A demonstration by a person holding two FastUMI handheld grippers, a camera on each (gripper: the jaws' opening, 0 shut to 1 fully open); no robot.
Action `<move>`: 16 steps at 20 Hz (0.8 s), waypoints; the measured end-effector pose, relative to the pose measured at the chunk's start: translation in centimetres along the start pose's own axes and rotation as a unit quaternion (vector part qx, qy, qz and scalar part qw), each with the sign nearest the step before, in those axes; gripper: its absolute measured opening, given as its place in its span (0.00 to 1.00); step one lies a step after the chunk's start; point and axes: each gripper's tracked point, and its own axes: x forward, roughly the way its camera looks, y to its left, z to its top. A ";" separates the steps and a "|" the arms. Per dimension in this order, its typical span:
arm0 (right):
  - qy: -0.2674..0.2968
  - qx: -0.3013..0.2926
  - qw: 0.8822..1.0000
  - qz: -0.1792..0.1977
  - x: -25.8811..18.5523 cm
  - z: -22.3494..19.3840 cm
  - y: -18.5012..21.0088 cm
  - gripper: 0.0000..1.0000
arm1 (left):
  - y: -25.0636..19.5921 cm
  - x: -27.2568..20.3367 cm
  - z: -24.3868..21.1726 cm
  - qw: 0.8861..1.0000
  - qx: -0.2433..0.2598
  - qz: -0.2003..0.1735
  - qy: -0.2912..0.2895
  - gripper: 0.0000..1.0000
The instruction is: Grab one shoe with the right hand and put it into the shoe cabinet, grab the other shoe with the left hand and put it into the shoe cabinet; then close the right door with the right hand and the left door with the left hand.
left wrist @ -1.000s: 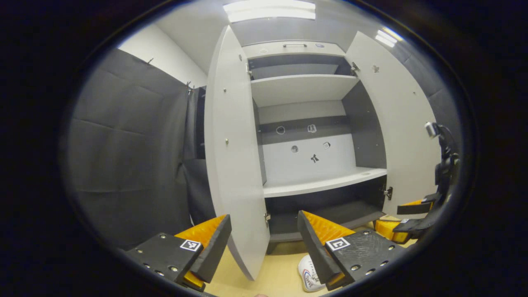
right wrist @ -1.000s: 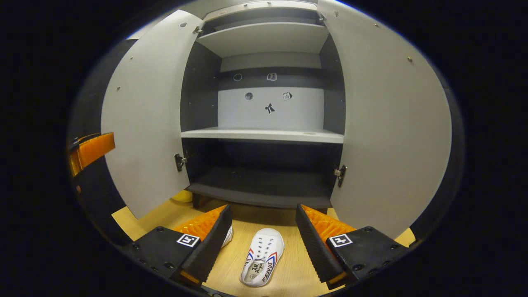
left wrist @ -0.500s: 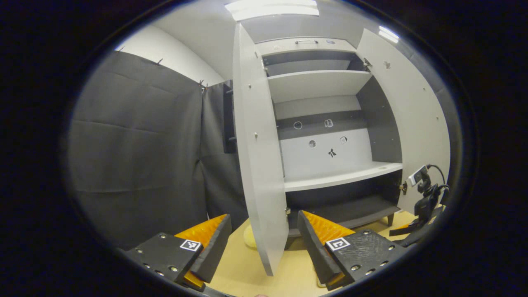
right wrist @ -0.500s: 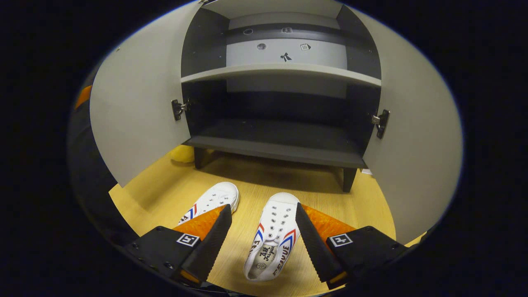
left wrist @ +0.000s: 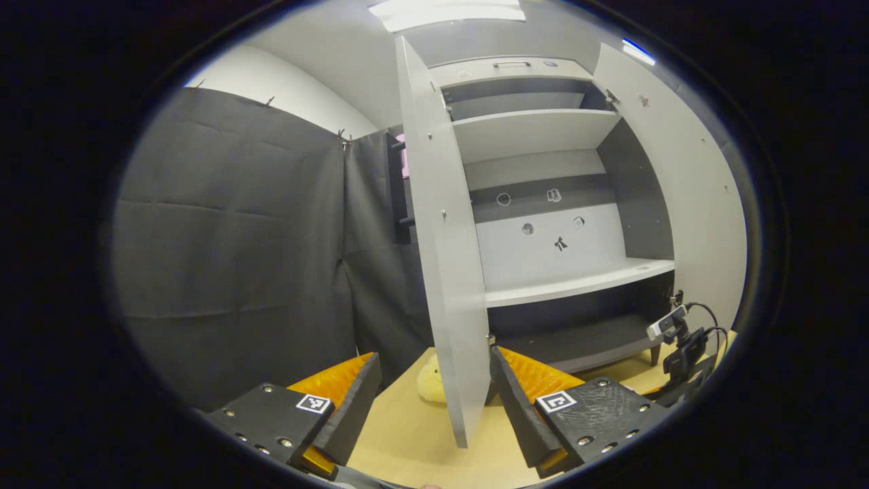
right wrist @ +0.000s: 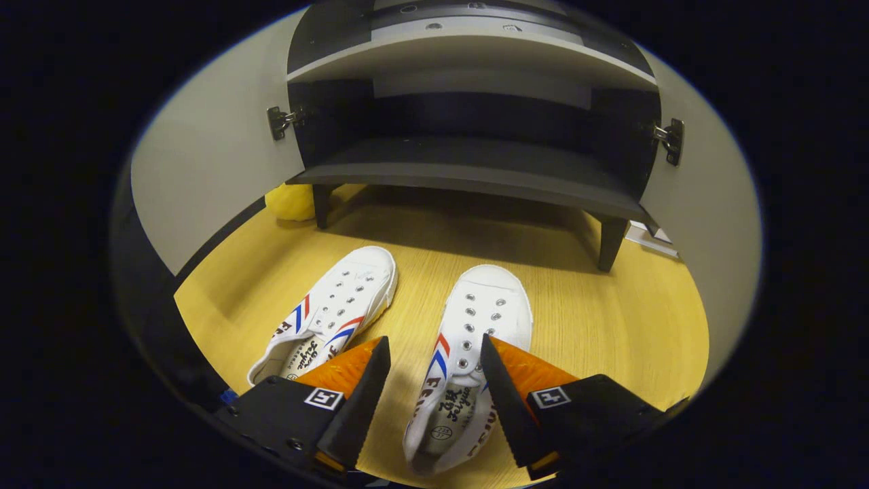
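Right gripper [right wrist: 434, 380] is dropping lower than before, fingers spread wide, now straddling the right shoe [right wrist: 468, 353] at bottom center; left shoe [right wrist: 333, 312] beside it. Left gripper [left wrist: 434, 394] is panning left, released, empty, facing shoe cabinet [left wrist: 563, 204] in upper right.

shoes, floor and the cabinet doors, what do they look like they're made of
Shoes: the right shoe and left shoe look like white canvas, matte, with metal eyelets and a smoother, probably rubber toe cap.
Floor: light wood or wood-look laminate; fine straight grain, faint sheen.
Cabinet doors, left door and right door: likely laminated board, flat grey, even matte surface, metal hinges.
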 end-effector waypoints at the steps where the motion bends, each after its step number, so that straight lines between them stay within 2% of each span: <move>1: 0.015 -0.003 1.000 0.000 0.5 -0.8 0.1 0.81 | 0.1 -0.2 0.0 1.000 0.003 0.001 -0.001 0.94; 4: 0.025 -0.015 1.000 -0.005 1.2 -1.0 0.5 0.75 | 0.2 -0.2 0.0 1.000 0.007 0.003 -0.001 0.93; 5: 0.031 -0.021 0.999 -0.009 1.7 -1.3 0.7 0.80 | 0.3 -0.2 0.0 1.000 0.008 0.004 -0.001 0.93; 6: 0.040 -0.032 0.999 -0.016 1.9 -1.5 0.7 0.80 | 0.3 -0.3 -0.1 1.000 0.008 0.004 0.000 0.93; 7: 0.039 -0.048 0.997 -0.036 2.0 -1.4 0.2 0.81 | 0.5 -0.3 -0.1 1.000 0.009 0.005 0.000 0.93; 8: 0.042 -0.065 0.994 -0.077 1.8 -1.2 -1.3 0.77 | 0.5 -0.3 0.0 1.000 0.009 0.006 -0.001 0.93; 10: 0.039 -0.048 0.995 -0.081 1.9 -1.0 -1.9 0.33 | 0.6 -0.2 0.0 1.000 0.009 0.007 -0.001 0.93; 12: 0.036 -0.039 0.995 -0.082 2.3 -1.1 -1.7 0.33 | 0.5 -0.2 -0.1 1.000 0.007 0.005 -0.001 0.93; 13: 0.037 -0.028 0.996 -0.071 1.9 -1.1 -1.6 0.19 | 0.4 -0.2 -0.1 1.000 0.006 0.003 -0.002 0.93; 15: 0.029 -0.005 0.998 -0.060 2.0 -1.0 -1.8 0.05 | 0.2 -0.3 -0.1 1.000 0.006 -0.001 -0.002 0.94; 16: 0.024 0.008 0.998 -0.054 1.8 -0.9 -1.8 0.05 | 0.0 -0.3 -0.1 1.000 0.006 -0.004 -0.002 0.94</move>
